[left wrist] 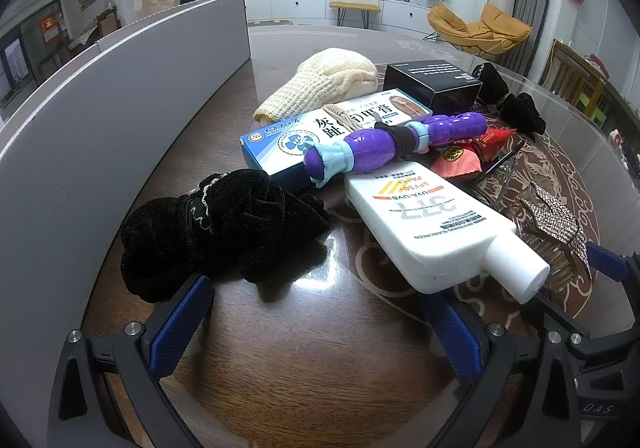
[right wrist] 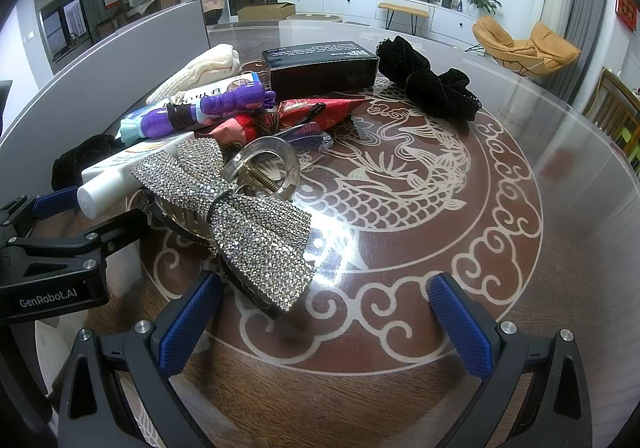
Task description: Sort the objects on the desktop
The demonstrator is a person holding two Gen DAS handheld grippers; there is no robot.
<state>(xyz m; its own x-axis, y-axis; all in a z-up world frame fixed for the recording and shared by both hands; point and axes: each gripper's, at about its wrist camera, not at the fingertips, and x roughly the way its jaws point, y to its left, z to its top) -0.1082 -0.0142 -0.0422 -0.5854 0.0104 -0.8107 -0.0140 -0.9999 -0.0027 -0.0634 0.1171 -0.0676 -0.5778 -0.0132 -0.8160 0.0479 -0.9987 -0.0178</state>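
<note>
Both wide open | left hand-held gripper (left wrist: 320, 322): empty | right hand-held gripper (right wrist: 326, 320): empty, beside rhinestone bow clip (right wrist: 240, 224)

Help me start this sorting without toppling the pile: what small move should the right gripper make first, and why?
Probably ease the right gripper forward and left to bracket the rhinestone bow clip. Its jaws stand open and empty, and the clip lies just ahead of its left finger, at the pile's near edge with nothing on top. The left gripper is also open and empty.

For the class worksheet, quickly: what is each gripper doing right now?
Left gripper: open, holding nothing.
Right gripper: open, holding nothing.
</note>
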